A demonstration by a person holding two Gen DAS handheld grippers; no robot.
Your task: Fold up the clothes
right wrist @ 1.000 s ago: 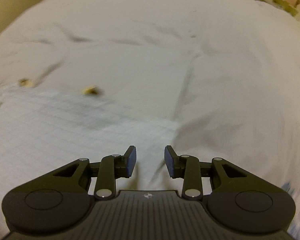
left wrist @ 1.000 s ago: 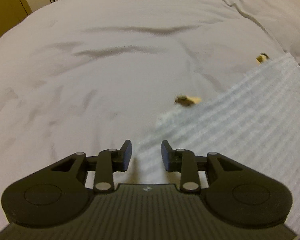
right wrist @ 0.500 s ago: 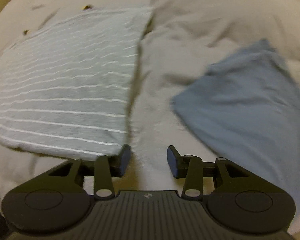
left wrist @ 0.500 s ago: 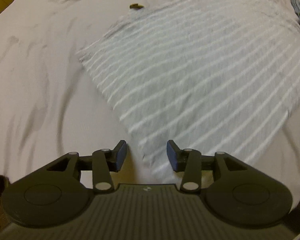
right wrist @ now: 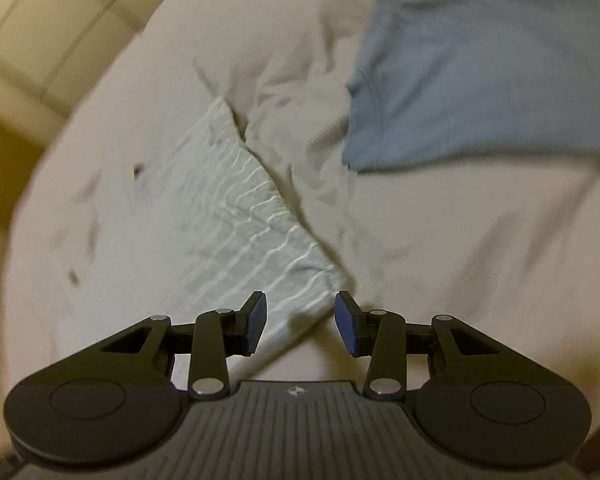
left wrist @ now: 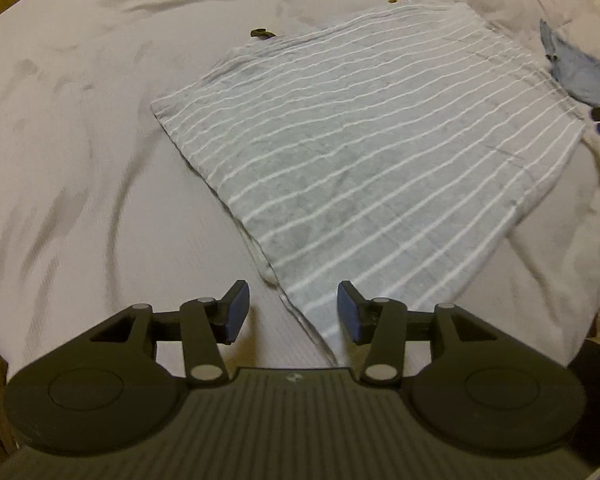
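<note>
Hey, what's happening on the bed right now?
A person is folding laundry with handheld tongs. A grey striped garment lies flat, already folded into a rectangle, on the white bedding. The left tongs are open at its near corner, and the right tongs are open at another corner. Neither grips anything. A blue garment lies nearby, not yet folded.

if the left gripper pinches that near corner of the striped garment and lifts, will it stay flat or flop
The striped garment will probably flop: it lies thin and follows the bedding's bumps. Its layered edge may peel apart if only the top layer is caught. It is likely light. The left gripper has its jaws apart.
</note>
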